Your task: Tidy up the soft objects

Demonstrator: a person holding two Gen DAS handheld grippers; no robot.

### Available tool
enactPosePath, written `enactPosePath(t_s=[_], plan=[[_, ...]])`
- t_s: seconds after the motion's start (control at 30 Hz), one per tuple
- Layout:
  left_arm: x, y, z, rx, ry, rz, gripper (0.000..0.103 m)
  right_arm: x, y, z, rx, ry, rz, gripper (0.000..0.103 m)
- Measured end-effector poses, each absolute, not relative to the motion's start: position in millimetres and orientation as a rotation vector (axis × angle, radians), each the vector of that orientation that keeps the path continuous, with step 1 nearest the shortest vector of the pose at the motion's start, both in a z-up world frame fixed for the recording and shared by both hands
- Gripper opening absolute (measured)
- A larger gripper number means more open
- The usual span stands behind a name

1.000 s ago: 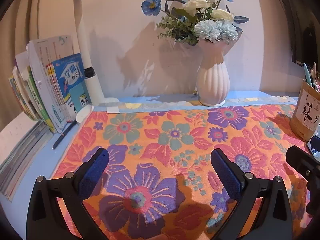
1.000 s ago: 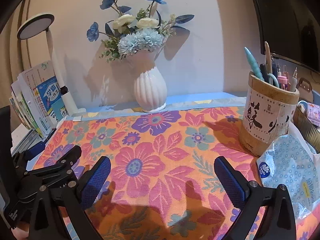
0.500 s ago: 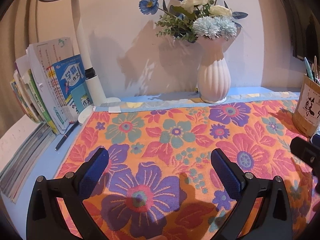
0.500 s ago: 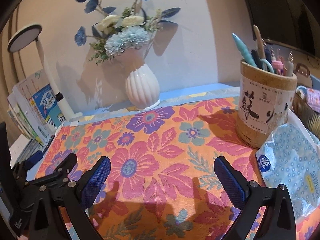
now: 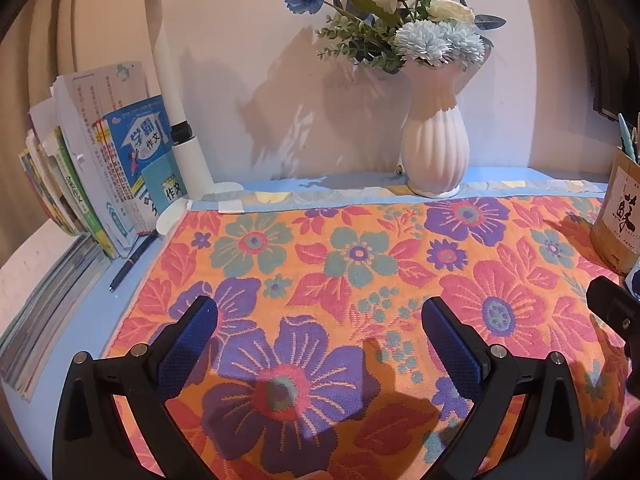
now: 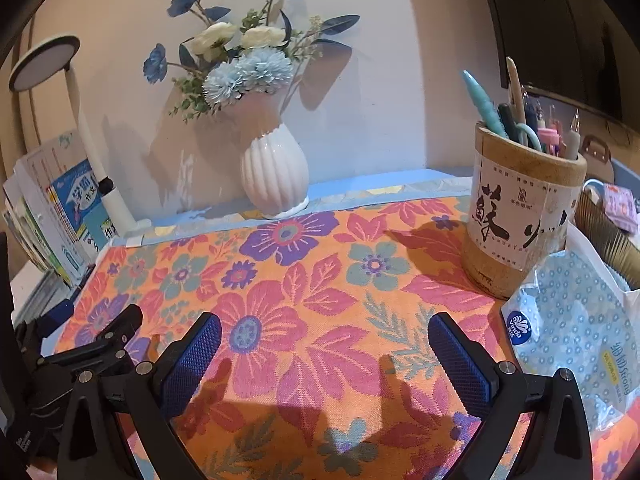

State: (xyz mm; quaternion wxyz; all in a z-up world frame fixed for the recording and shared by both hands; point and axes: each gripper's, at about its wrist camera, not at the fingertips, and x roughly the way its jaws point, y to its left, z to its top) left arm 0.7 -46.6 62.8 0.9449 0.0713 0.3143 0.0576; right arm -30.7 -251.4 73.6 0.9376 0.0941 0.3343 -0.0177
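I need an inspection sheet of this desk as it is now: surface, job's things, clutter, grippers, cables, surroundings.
Surface: blue desk, mostly covered by the cloth.
Job's things: floral cloth spread flat; tissue pack at the cloth's right edge.
Clutter: vase with flowers on the cloth's far edge; pen holder on the cloth at right; books and lamp at left; pen beside the books.
Grippers: left gripper open above the cloth, holding nothing; right gripper the same.
Cables: nothing seen.
Surroundings: plain wall behind; basket at far right.
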Motion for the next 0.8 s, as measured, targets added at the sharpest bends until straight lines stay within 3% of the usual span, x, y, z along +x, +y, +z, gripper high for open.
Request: enactPosePath(t_s=[0.8], plan=[[5, -46, 61, 0.142, 0.668, 0.119, 0.102, -27, -233, 69, 0.075, 0.714, -0.073, 0.103]])
